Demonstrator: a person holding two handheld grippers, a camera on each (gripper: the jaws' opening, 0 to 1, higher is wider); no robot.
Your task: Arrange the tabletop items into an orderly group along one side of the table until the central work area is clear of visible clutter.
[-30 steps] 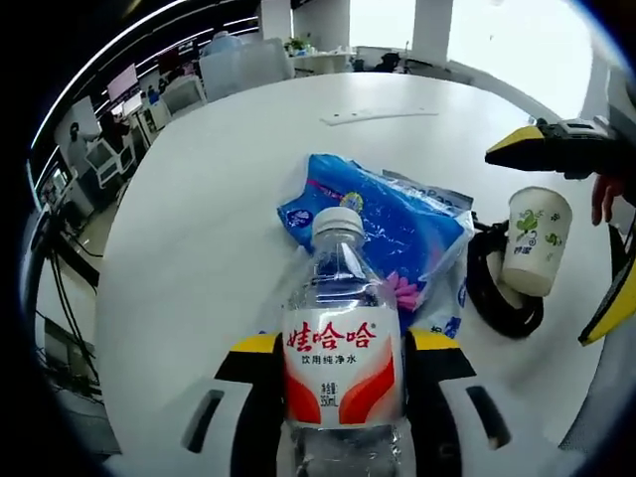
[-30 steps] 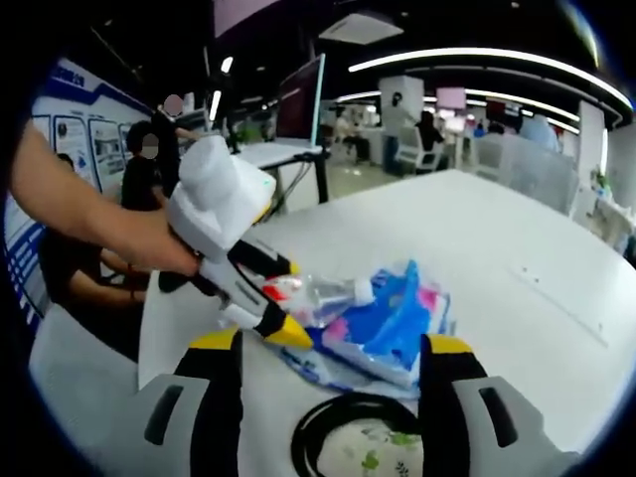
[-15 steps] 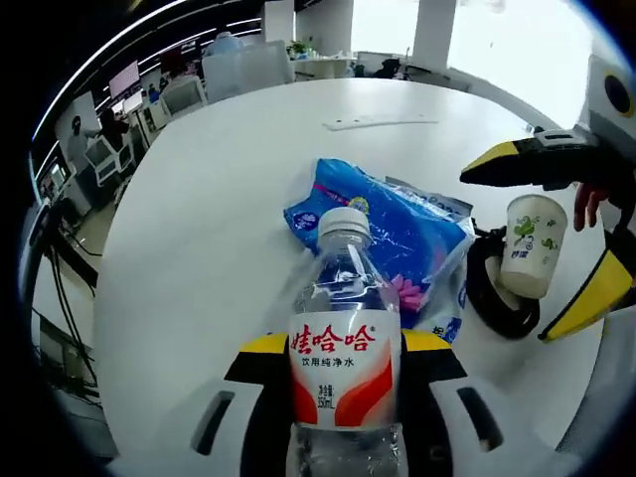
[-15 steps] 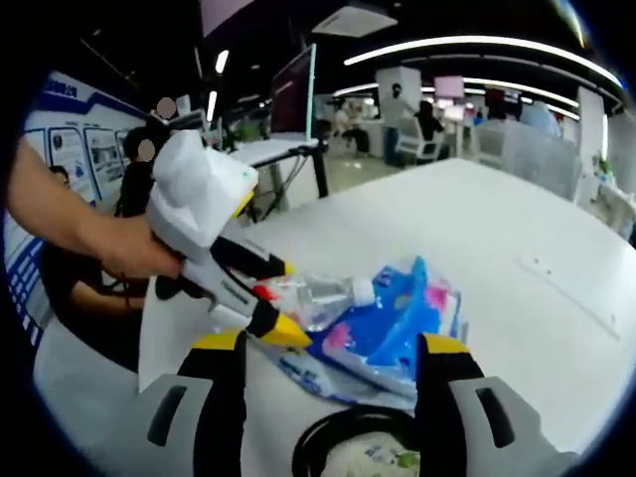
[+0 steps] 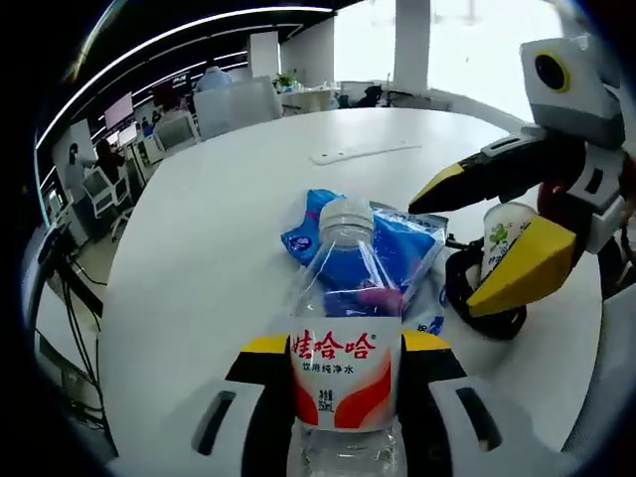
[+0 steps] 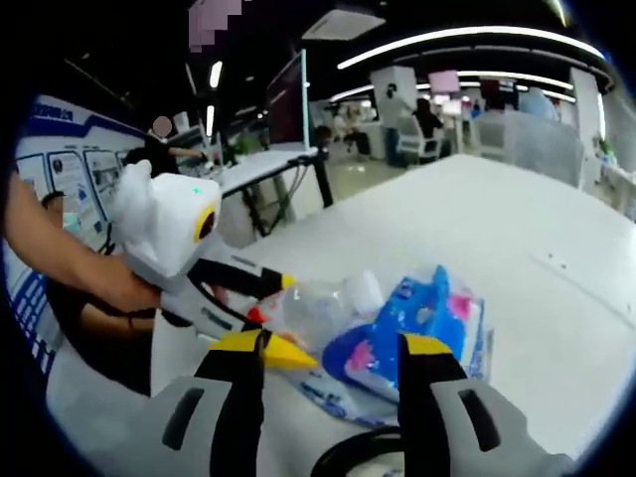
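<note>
While clamped in left tongs [image 5: 343, 383], clear ribbed water bottle [image 5: 345, 328], crinkly blue pack [image 5: 383, 248] behind.

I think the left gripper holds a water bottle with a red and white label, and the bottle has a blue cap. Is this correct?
Not quite: the cap is white, not blue, as the left gripper view shows. The rest holds: the left gripper holds a water bottle with a red and white label. The blue you noticed is the blue package lying on the table behind the bottle.
</note>
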